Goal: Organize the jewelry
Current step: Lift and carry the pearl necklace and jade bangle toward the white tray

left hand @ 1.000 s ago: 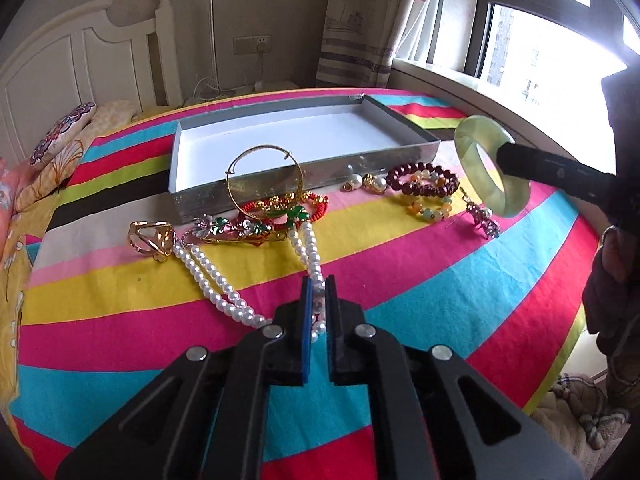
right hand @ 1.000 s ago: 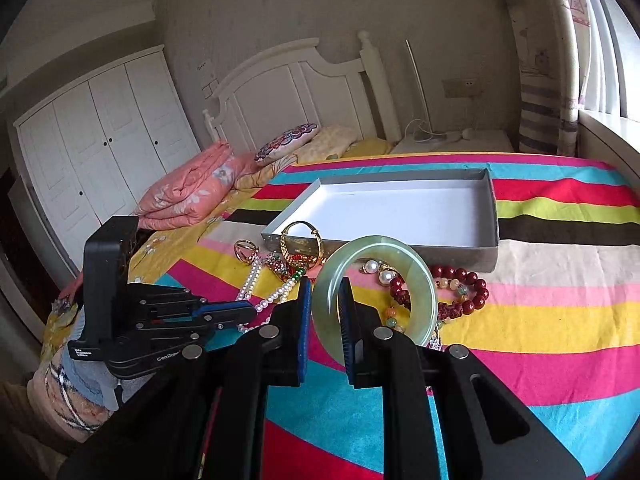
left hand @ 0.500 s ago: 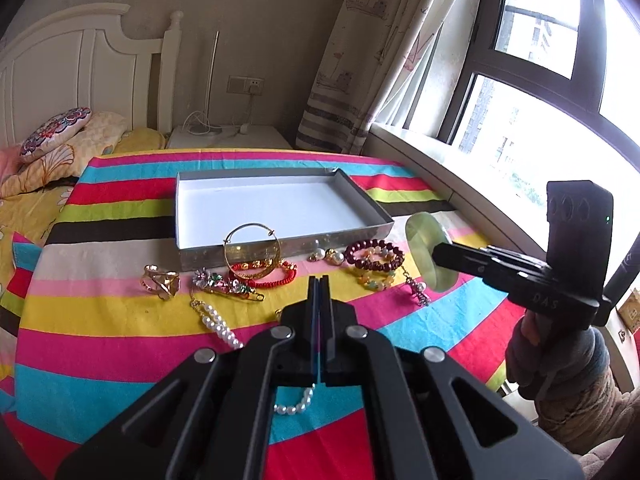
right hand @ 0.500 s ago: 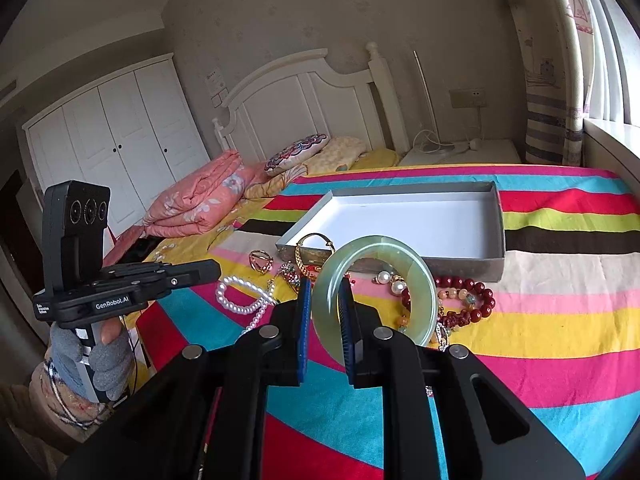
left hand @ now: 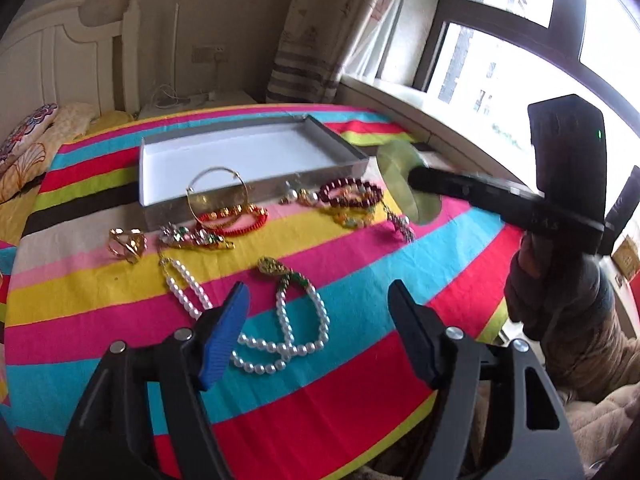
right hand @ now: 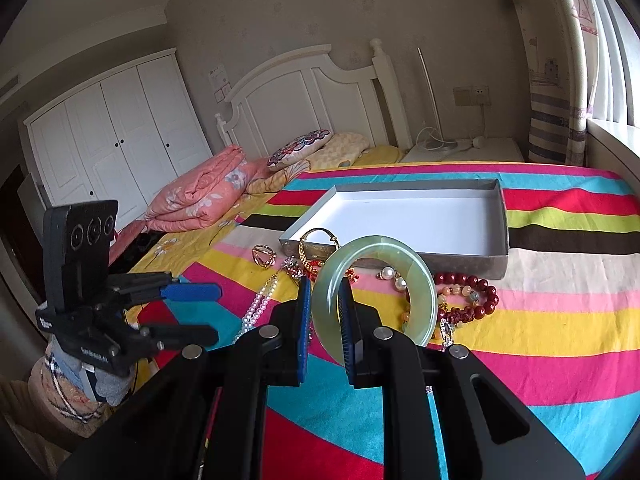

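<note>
My left gripper hovers over a pearl necklace that lies loose on the striped cloth. Its jaws are opening, and the pads touch nothing. From the right wrist view the left gripper stands at the left, fingers apart. My right gripper is shut on a pale green jade bangle, held upright above the cloth. The same bangle hangs right of the shallow grey box, which is white inside and holds nothing. A gold bangle leans on the box's front wall.
Along the box front lie a gold ring, a jewelled brooch, a red cord bracelet and a dark red bead bracelet. The cloth's edge curves at the right, by a gloved hand. A bed with pillows stands behind.
The left gripper has gone from shut to open and let go of the pearl necklace, which now lies on the cloth closer to me. The right gripper and bangle have stayed put.
</note>
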The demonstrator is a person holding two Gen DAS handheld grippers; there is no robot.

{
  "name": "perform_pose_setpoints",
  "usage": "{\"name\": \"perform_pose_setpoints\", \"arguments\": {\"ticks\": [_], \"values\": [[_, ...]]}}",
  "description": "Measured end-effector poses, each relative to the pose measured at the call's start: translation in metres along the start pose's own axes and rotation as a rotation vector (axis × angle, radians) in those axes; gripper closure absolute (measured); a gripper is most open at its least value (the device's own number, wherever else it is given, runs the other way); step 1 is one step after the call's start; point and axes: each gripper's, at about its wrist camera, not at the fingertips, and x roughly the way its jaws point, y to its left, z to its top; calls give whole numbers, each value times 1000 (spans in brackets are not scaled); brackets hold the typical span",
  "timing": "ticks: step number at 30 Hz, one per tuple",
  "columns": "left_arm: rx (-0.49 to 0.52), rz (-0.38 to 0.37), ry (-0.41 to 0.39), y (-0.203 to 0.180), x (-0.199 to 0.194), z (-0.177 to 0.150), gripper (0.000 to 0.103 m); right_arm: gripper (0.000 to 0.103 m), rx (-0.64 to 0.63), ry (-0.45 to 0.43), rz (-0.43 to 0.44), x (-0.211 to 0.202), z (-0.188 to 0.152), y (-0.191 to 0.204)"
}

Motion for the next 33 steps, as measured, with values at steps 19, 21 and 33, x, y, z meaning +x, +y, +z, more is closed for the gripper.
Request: {"name": "perform_pose_setpoints", "arguments": {"ticks": [19,21,33], "values": [[-374,111,28,77,26,-23,33,87,13,27,-4,8,-3,-1],[-354,161,44,73,34,-14,44,87,13,32,-1,9,-4,0],[-216,214,25,30,34,-16,96,87,-4,17,-6,3,-7,0]]}}
